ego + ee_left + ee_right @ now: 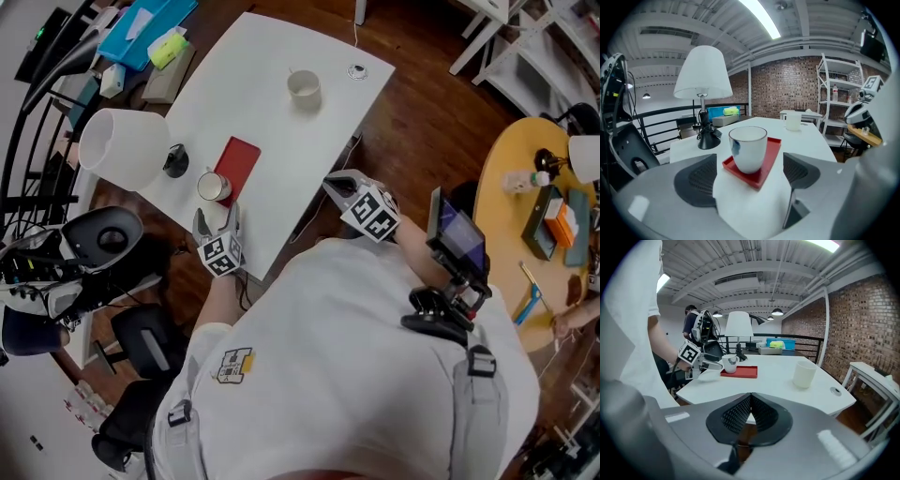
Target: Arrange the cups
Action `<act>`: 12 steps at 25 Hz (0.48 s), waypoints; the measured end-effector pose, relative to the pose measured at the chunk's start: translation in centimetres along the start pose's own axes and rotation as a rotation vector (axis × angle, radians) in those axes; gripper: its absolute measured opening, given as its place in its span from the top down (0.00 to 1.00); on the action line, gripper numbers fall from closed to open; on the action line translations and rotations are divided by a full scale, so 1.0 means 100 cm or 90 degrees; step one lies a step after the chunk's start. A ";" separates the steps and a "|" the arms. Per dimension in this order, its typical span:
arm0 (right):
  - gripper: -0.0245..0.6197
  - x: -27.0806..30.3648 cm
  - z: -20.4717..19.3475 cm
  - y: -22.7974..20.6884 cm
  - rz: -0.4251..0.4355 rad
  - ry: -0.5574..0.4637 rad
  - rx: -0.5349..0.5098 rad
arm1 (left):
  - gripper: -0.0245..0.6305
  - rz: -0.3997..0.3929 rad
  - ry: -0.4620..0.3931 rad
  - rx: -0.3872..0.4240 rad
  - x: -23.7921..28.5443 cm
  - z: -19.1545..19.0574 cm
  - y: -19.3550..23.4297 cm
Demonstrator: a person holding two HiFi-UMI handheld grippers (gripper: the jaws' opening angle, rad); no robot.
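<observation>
**One cup on the red tray, the second still alone at the far end**

The white cup with a blue mark (747,149) stands upright on the near end of the red tray (771,151), left of centre in the head view and close to the bench's (272,56) near edge. The cream cup (304,89) sits by itself near the top of that view, well apart from the tray. A white lamp (125,148) stands just left of the tray.

Your left claw (217,217) is wide open. Its pads flank the marked cup from just short of it and touch neither the cup nor the tray. I judge this as the step at the tray for the first cup, though the views don't settle whether you are leaving it there or reaching for it. If the cup is placed, the tray's far half is free, and the next move is to fetch the cream cup.

Your right claw (750,414) is closed tight with nothing in it. It hangs off the bench's near edge at the centre of the head view, tipped downward, with the cream cup ahead and to the right in the right gripper view. You'll need to open it before you reach, then come in level at the cup's wall.

Your left forearm lies along the near corner, with the claw angled slightly down at the tray.
</observation>
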State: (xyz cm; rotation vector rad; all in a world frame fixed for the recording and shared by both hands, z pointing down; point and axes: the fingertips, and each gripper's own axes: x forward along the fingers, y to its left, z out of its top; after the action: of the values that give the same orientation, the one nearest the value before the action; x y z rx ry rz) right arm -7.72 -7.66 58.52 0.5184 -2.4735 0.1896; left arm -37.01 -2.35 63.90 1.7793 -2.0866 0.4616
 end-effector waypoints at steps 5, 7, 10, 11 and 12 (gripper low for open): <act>0.96 0.000 -0.018 0.025 -0.008 0.019 0.014 | 0.45 -0.053 0.022 0.000 -0.031 -0.030 -0.024; 0.96 -0.003 -0.026 0.032 -0.004 0.024 0.020 | 0.53 -0.071 0.033 0.008 -0.042 -0.040 -0.040; 0.96 -0.007 -0.038 0.036 0.006 0.032 0.023 | 0.62 -0.081 0.052 0.016 -0.053 -0.051 -0.063; 0.96 -0.008 -0.041 0.036 0.011 0.036 0.021 | 0.65 -0.082 0.058 0.017 -0.055 -0.054 -0.070; 0.96 -0.009 -0.044 0.035 0.016 0.040 0.018 | 0.68 -0.082 0.063 0.018 -0.057 -0.056 -0.078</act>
State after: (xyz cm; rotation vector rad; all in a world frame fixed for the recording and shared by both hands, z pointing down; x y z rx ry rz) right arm -6.08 -3.05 61.52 0.4871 -2.4206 0.2483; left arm -28.15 4.03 66.26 1.8535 -1.8946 0.5345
